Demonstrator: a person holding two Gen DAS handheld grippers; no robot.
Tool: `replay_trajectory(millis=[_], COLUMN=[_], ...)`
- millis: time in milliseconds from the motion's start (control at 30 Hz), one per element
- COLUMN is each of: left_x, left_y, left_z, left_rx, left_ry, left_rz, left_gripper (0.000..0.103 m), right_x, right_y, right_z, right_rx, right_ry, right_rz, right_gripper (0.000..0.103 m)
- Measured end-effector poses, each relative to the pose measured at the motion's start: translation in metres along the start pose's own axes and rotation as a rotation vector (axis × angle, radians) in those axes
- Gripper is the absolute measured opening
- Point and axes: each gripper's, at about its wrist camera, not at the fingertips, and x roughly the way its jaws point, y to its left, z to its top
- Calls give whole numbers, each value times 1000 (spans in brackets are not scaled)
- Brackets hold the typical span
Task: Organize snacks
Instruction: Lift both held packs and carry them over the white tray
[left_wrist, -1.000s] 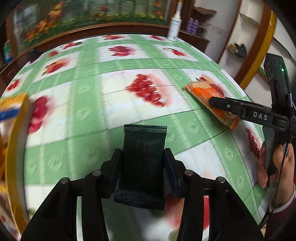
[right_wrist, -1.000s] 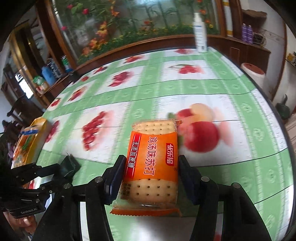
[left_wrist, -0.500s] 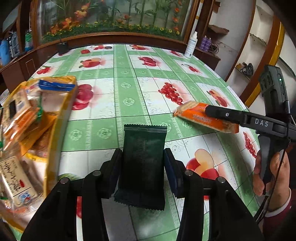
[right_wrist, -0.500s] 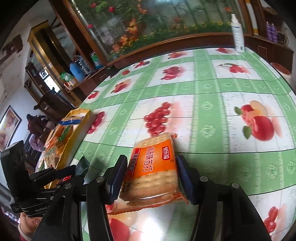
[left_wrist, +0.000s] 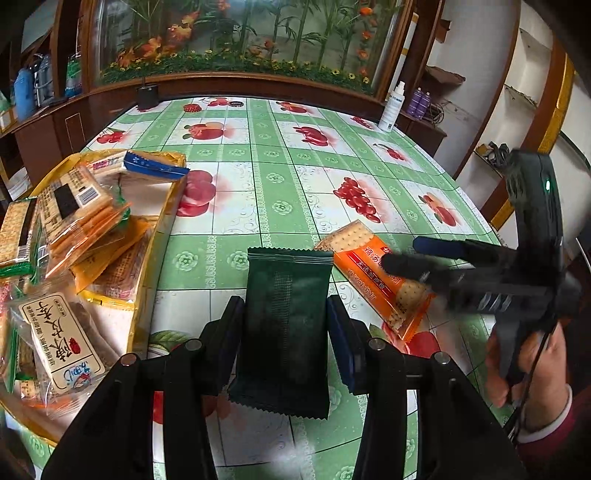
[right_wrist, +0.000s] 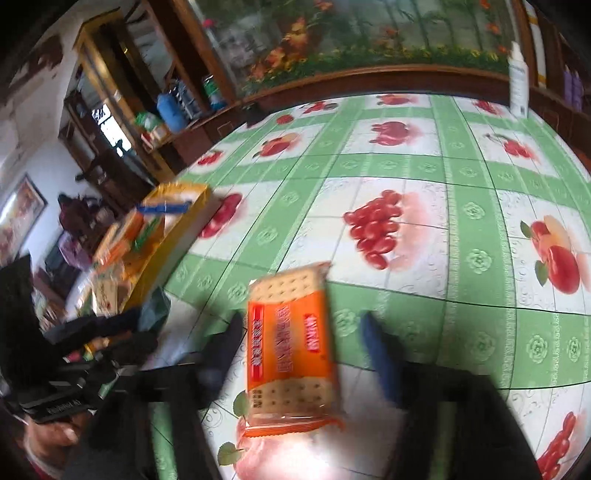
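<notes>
A dark green snack packet (left_wrist: 286, 280) stands upright between the pads of my left gripper (left_wrist: 284, 314), which is shut on it. My right gripper (right_wrist: 301, 332) is opening. The orange cracker pack (right_wrist: 291, 350) sits loose between its spread fingers, with a gap on each side. The left wrist view shows the same cracker pack (left_wrist: 364, 258) low over the tablecloth, under the blurred right gripper (left_wrist: 402, 254). Whether the pack rests on the cloth I cannot tell. The yellow snack box (left_wrist: 162, 229) on the left holds several packs.
The green-and-white fruit tablecloth (left_wrist: 280, 177) covers the table. A white spray bottle (left_wrist: 393, 107) stands at the far right edge and a small black object (left_wrist: 147, 96) at the far edge. A hand (left_wrist: 517, 365) grips the right gripper's handle. The yellow box (right_wrist: 184, 218) lies left.
The right jaws have spread apart and let go of the orange cracker pack, which now tilts loose between them. Both grippers moved left, bringing the yellow box into view. The left grip is unchanged.
</notes>
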Motion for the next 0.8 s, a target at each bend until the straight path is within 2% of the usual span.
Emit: replay_trajectory(millis=[133, 200, 267, 300, 567, 800], left_x=[-7, -12, -18, -22, -43, -55], left_y=[1, 4, 8, 10, 24, 45], left_z=[0, -1, -1, -2, 0, -5], left_rx=[0, -8, -17, -26, -57, -96], left_ry=[-15, -28, -41, -51, -110, -134], left_rz=[4, 11, 17, 24, 77, 133], left_gripper=[43, 43, 43, 43, 43, 43], right_x=[18, 28, 39, 38, 26, 13], right_y=[31, 42, 47, 47, 51, 78], right_z=[-9, -14, -19, -19, -8, 3], right_rx=[-126, -187, -219, -219, -162, -180], right_ry=[34, 55, 89, 74, 33, -7], right_rz=[-94, -159, -193, -194, -91, -21], right_gripper=[83, 79, 64, 59, 59, 59])
